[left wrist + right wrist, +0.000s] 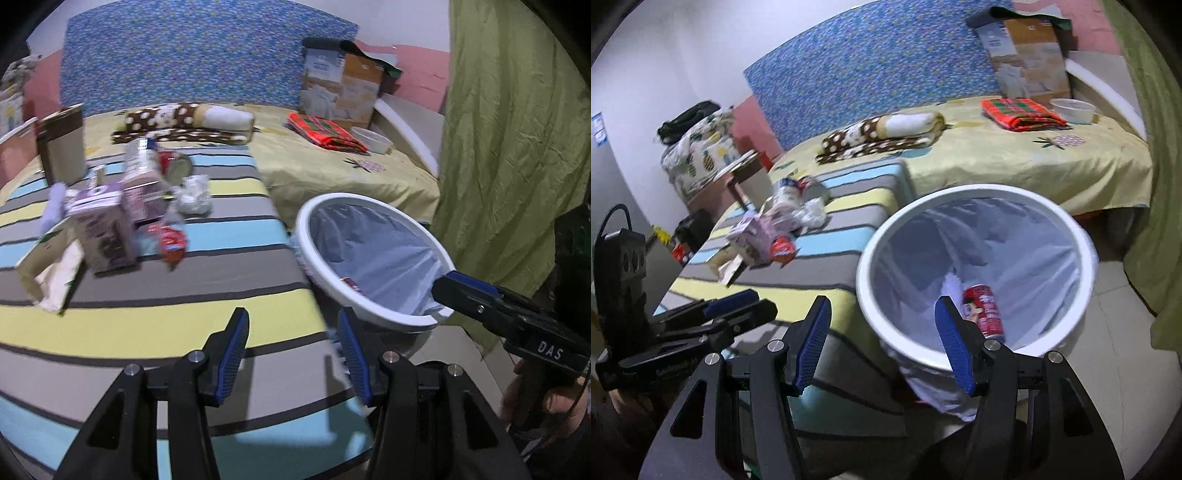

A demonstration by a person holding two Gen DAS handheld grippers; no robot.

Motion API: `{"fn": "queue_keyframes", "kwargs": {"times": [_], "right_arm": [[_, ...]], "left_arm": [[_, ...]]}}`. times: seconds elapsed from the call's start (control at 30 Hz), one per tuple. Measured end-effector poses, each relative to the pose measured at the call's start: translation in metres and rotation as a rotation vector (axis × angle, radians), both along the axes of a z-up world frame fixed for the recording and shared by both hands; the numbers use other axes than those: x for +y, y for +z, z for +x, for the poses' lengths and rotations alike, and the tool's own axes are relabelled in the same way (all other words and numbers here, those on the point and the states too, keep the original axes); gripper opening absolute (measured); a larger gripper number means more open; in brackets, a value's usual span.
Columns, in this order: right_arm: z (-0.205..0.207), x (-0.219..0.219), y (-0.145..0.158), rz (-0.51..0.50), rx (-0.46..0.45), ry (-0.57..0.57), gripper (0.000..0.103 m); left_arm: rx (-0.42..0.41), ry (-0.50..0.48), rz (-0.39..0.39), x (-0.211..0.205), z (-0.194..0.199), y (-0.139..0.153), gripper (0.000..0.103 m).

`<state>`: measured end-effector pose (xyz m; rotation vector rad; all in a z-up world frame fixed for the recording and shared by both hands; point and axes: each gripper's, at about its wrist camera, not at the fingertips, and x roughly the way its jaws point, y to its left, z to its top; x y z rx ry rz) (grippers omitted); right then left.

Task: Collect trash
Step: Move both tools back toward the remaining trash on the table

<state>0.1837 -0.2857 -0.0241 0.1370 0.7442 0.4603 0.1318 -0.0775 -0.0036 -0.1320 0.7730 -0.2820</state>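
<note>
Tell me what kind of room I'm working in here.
Most likely a bedroom: a bed with a yellow sheet and folded blankets along the wall, a green curtain to the side, and a lined white trash bin standing on the tiled floor.

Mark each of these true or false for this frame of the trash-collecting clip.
1. Both grippers hold nothing. True: left gripper and right gripper stand open and empty.
2. The white bin is unlined. False: a pale bag lines it.
3. A red can lies inside the bin. True.
4. The striped cover is cleared of trash. False: a purple carton and crumpled white paper lie there.
</note>
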Motion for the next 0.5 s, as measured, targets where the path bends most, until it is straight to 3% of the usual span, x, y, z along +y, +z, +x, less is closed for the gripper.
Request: {"fn": "queue_keyframes", "kwargs": {"times": [0.5], "right_arm": [[-0.01,0.056,0.004,-0.044,-0.04,0.121,0.06]], "left_arm": [[0.011,0.154,0.042,0.066,-0.032,-0.014,0.052]]}}
